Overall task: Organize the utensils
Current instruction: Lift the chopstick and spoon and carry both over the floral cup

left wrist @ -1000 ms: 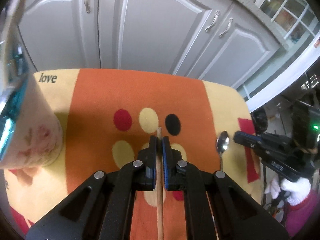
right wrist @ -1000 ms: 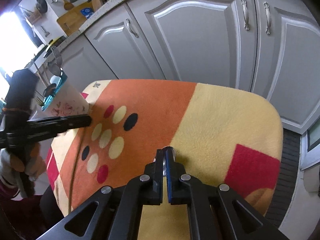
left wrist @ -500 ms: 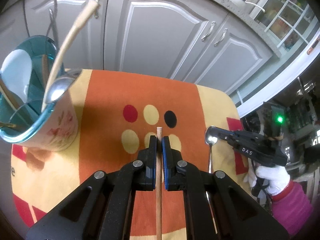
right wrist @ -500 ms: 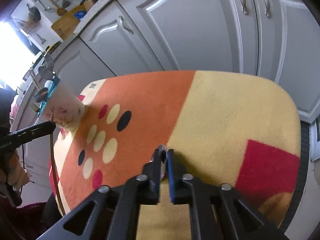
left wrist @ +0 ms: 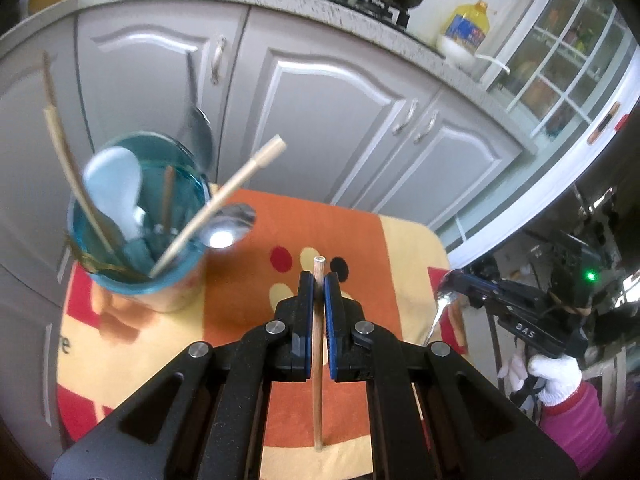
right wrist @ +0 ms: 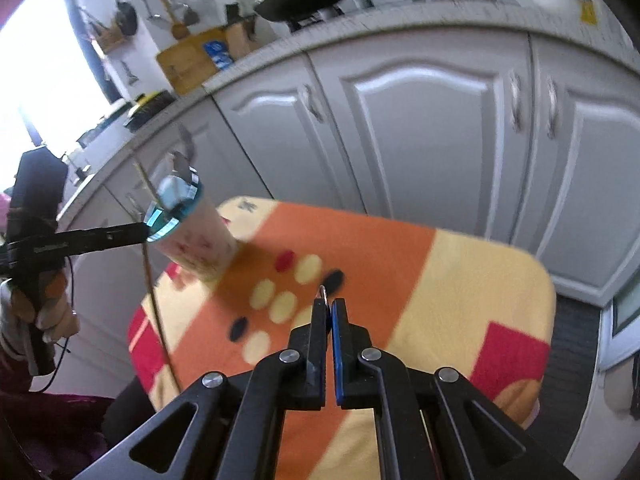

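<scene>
My left gripper (left wrist: 319,280) is shut on a thin wooden chopstick (left wrist: 317,360) that hangs down between its fingers, lifted above the cloth. To its left stands the utensil cup (left wrist: 138,216) with a blue glass rim, holding chopsticks, a white spoon and metal spoons. My right gripper (right wrist: 329,306) is shut on a metal spoon (right wrist: 323,293); only the spoon's tip shows there. In the left wrist view the spoon (left wrist: 442,304) hangs from the right gripper (left wrist: 460,280) at the cloth's right edge. The cup (right wrist: 188,228) and left gripper (right wrist: 144,232) also show in the right wrist view.
An orange, yellow and red cloth with coloured dots (left wrist: 248,320) covers the small table (right wrist: 480,280). Grey kitchen cabinets (left wrist: 320,100) stand close behind it. A counter with a pot and an oil bottle (left wrist: 468,28) runs above them.
Both grippers have risen with their utensils. The left gripper has come higher beside the cup, so its open top now shows. The spoon has been lifted off the cloth.
</scene>
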`<state>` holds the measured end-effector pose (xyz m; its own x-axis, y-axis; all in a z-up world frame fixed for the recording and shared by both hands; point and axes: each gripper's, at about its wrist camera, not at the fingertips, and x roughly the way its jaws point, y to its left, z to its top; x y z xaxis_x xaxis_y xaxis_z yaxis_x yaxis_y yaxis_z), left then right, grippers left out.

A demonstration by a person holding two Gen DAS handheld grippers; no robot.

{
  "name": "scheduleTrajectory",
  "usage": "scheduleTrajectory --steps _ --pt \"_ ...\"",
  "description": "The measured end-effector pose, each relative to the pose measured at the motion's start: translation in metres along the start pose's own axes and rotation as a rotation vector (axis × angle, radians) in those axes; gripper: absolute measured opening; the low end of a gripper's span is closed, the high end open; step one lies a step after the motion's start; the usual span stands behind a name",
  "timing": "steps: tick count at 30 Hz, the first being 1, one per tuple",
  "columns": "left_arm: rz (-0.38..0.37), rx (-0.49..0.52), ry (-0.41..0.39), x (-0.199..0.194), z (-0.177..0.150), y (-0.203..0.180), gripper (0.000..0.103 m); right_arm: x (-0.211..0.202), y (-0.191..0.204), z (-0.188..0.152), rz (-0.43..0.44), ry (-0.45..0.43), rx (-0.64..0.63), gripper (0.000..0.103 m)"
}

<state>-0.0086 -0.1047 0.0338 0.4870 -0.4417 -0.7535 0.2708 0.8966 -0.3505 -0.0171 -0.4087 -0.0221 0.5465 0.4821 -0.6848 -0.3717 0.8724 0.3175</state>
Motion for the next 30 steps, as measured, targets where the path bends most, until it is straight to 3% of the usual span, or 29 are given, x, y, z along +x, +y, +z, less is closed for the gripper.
scheduleTrajectory --steps 12,21,30 --pt "-0.006 -0.002 -0.091 -0.068 0.011 0.018 0.004 -0.016 0.076 0.046 0.06 -0.067 -0.13 0.002" --pt "0.001 0.02 -0.192 -0.139 0.049 0.03 0.004 -0.017 0.131 0.104 0.099 -0.157 -0.177 0.002" --pt "0.109 0.012 -0.319 -0.178 0.105 0.056 0.004 0.015 0.191 0.16 0.054 -0.197 -0.247 0.002"
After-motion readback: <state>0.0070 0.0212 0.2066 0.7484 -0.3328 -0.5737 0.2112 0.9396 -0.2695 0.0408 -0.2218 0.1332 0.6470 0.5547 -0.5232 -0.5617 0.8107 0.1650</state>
